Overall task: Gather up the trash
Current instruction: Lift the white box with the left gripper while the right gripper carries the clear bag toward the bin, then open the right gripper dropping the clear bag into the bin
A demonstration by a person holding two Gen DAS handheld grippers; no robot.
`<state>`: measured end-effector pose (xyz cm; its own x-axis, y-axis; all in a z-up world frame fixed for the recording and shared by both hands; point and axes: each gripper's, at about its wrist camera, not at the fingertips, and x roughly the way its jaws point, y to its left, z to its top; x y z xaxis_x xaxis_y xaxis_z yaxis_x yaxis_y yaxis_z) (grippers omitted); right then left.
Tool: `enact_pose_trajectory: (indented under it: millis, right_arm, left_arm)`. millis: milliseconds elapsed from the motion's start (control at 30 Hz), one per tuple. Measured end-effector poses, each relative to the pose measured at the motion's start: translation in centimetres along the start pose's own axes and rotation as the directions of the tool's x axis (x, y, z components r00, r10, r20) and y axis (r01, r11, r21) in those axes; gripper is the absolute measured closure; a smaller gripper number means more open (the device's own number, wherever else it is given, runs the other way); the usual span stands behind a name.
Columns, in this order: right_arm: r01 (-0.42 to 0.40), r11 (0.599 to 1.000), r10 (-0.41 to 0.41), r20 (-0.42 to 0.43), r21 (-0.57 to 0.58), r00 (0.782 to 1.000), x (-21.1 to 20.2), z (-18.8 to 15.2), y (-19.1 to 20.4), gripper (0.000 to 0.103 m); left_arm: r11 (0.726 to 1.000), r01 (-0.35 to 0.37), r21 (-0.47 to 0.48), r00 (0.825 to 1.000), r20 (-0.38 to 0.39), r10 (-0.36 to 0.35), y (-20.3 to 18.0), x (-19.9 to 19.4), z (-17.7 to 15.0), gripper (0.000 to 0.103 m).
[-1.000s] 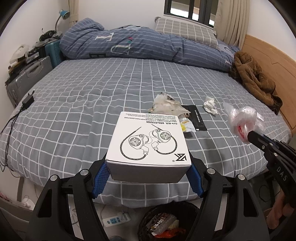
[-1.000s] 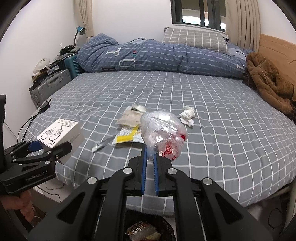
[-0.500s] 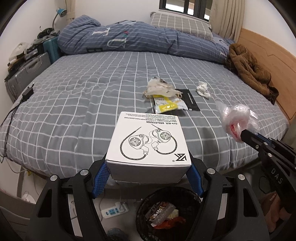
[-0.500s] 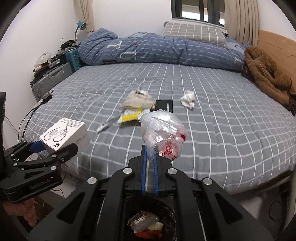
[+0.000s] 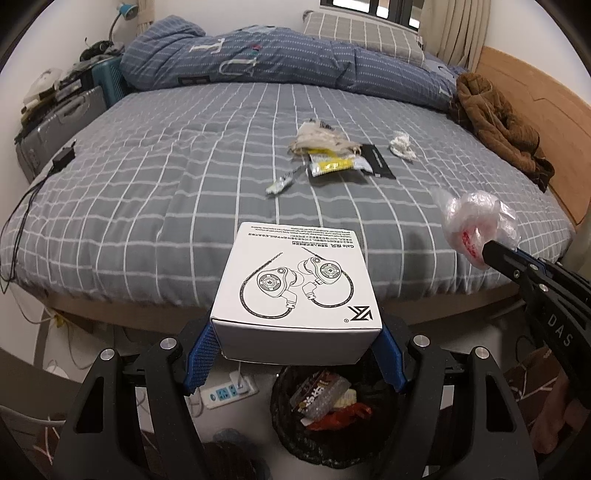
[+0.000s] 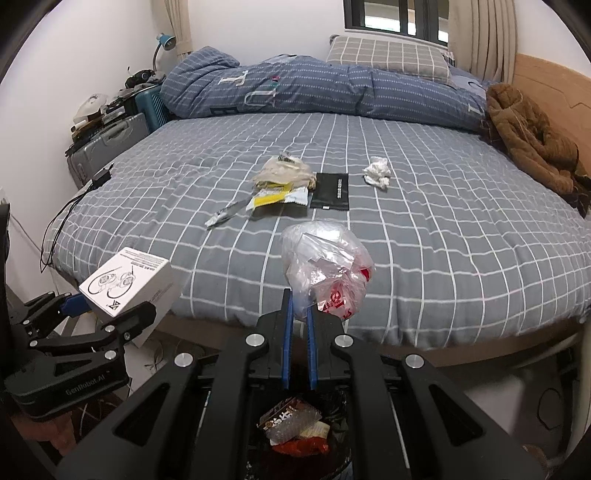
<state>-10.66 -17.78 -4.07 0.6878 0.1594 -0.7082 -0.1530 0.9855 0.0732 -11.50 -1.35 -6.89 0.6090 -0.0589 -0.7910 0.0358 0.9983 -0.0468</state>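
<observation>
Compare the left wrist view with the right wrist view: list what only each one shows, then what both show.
Only the left wrist view shows the white power strip on the floor. Only the right wrist view shows the window and the GenRobot.AI lettering on the left gripper. Both show the white earphone box, the clear plastic bag, the bin, and wrappers on the bed.

The left tool (image 5: 295, 343) clamps a white cardboard earphone box (image 5: 295, 288) between its blue pads, above a black round trash bin (image 5: 321, 410) on the floor below the bed's near edge. At right, the right tool (image 5: 493, 251) pinches a crumpled clear plastic bag with red print (image 5: 472, 221). Wrappers (image 5: 325, 147) lie mid-bed on the grey checked bed (image 5: 147, 177).
</observation>
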Motion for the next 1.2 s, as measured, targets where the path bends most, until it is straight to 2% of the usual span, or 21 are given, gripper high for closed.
enact_pose_trajectory:
  millis: [300,567,767,867,1067,1200]
  right_arm:
    - [-0.008,1.0,0.009,-0.064,0.017,0.998,0.4,-2.6,0.4,0.096]
    - [-0.012,0.998,0.019,-0.138,0.055,0.99,1.9,-4.9,0.2,0.096]
    - [0.006,0.999,0.003,-0.227,0.039,0.974,5.2,-7.1,0.4,0.096]
    - [-0.014,0.999,0.023,-0.249,0.039,0.968,6.5,-8.1,0.5,0.096]
    - [0.009,0.999,0.004,-0.33,0.036,0.944,9.6,-10.1,0.8,0.096]
    - [0.01,0.999,0.009,-0.381,0.047,0.925,11.5,-11.4,1.1,0.096]
  left_arm:
    - [1.0,-0.001,-0.026,0.999,-0.045,0.0,0.3,0.1,-2.2,0.033]
    - [1.0,-0.01,-0.013,0.995,-0.102,0.009,0.3,1.7,-4.5,0.033]
    - [1.0,-0.026,-0.008,0.986,-0.163,0.025,1.0,4.5,-6.2,0.033]
    - [1.0,-0.031,-0.004,0.981,-0.191,0.03,1.3,5.9,-7.0,0.033]
    - [1.0,-0.003,-0.021,0.973,-0.233,-0.002,1.9,8.5,-8.2,0.033]
    - [1.0,-0.011,-0.011,0.964,-0.266,0.008,2.3,10.4,-9.5,0.033]
